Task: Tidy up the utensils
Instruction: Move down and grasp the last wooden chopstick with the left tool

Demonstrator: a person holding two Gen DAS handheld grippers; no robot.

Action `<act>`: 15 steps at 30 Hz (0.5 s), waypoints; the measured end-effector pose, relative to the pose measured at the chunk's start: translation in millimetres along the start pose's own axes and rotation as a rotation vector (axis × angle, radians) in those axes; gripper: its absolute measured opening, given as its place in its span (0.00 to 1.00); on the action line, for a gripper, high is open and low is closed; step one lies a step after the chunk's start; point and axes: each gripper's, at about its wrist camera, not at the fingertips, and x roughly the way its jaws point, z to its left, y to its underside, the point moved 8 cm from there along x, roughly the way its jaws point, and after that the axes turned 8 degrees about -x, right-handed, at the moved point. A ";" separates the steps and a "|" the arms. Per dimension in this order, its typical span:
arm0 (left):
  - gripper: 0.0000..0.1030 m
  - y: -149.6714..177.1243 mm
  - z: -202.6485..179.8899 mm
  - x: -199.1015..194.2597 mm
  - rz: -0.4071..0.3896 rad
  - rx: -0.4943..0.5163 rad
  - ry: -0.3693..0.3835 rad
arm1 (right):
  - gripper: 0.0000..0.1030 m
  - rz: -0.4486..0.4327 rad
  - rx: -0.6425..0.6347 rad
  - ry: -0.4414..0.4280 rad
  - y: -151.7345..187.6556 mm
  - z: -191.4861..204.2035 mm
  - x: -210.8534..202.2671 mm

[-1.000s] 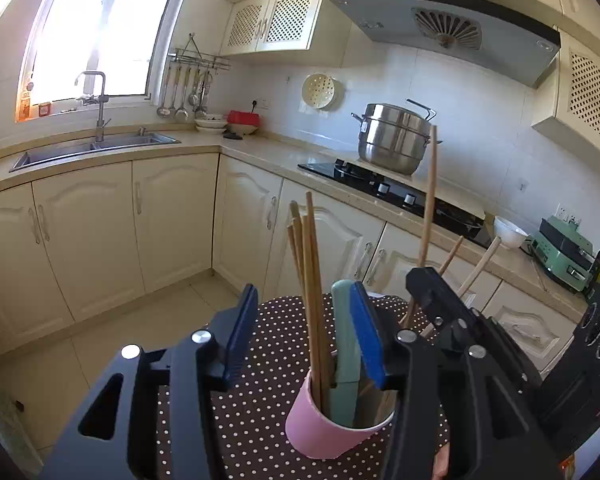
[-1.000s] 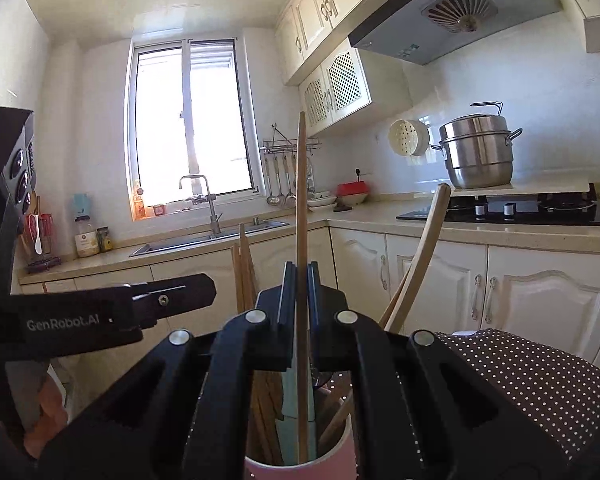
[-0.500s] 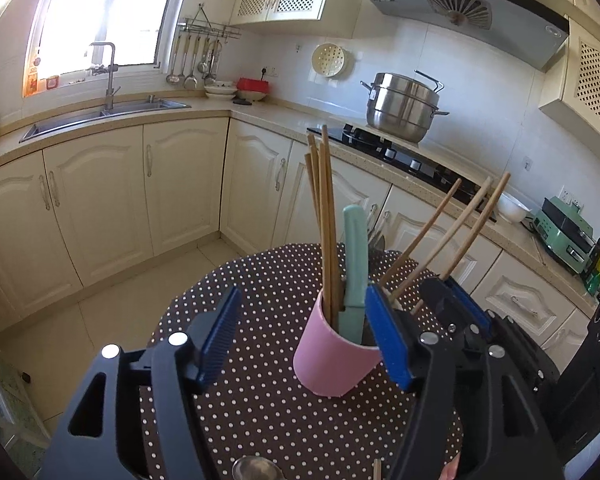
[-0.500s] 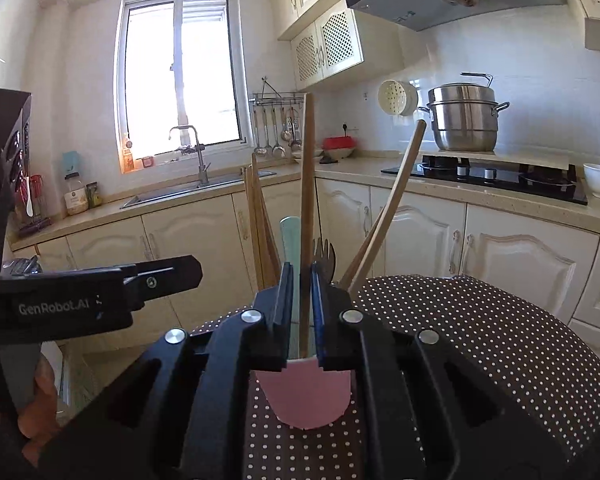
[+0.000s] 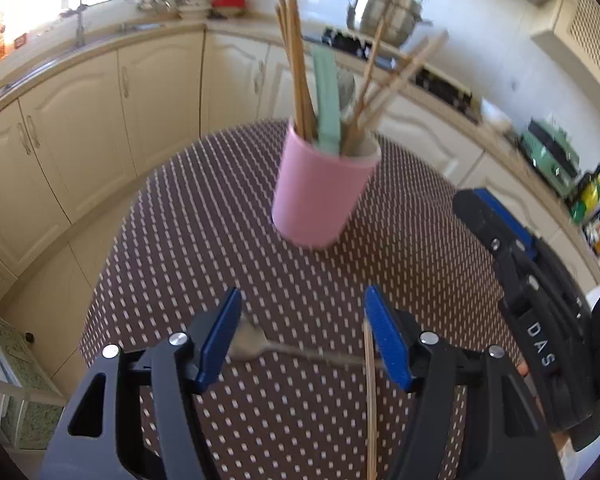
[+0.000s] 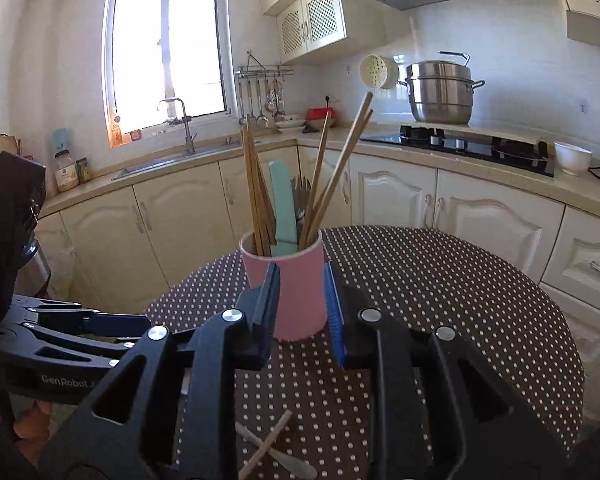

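Both tools have pulled back from the pink cup since a second ago, and the chopstick that the right tool was pinching then now stands loose in the cup.

Left wrist view: the left tool (image 5: 302,330) points down at the bench (image 5: 204,216), a round top under a brown cloth with white dots. Its blue pads stand wide apart with nothing pressed between them. Below the gap a metal fork (image 5: 260,346) lies flat on the cloth, its head near the left pad and its handle running toward the right pad. A single wooden chopstick (image 5: 370,392) lies just inside the right pad, crossing the fork's handle. Farther off, the pink cup (image 5: 320,196) stands upright, blurred, holding several wooden chopsticks, a pale green handle (image 5: 327,104) and something grey behind it. The right tool (image 5: 496,224) enters from the right edge, beside the cup but apart from it.

Right wrist view: the right tool (image 6: 300,312) has its jaws narrow and opening, empty, with the pink cup (image 6: 290,280) seen beyond the gap, not touched. The bundle of chopsticks (image 6: 256,196) leans left in the cup, three more lean right. At the bottom edge a chopstick (image 6: 266,450) lies crossed over a metal utensil (image 6: 288,462) on the cloth. The left tool (image 6: 112,324) reaches in from the left.
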 end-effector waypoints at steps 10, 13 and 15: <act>0.61 84.2 -25.8 29.8 0.196 0.107 -0.024 | 0.30 0.168 0.032 -0.002 63.6 -0.6 -30.3; 0.61 97.8 -32.6 35.5 0.220 0.130 -0.045 | 0.45 0.180 0.043 -0.005 71.4 -3.6 -39.1; 0.50 104.4 -35.7 40.7 0.232 0.134 -0.058 | 0.45 0.192 0.044 -0.006 75.8 -5.7 -42.6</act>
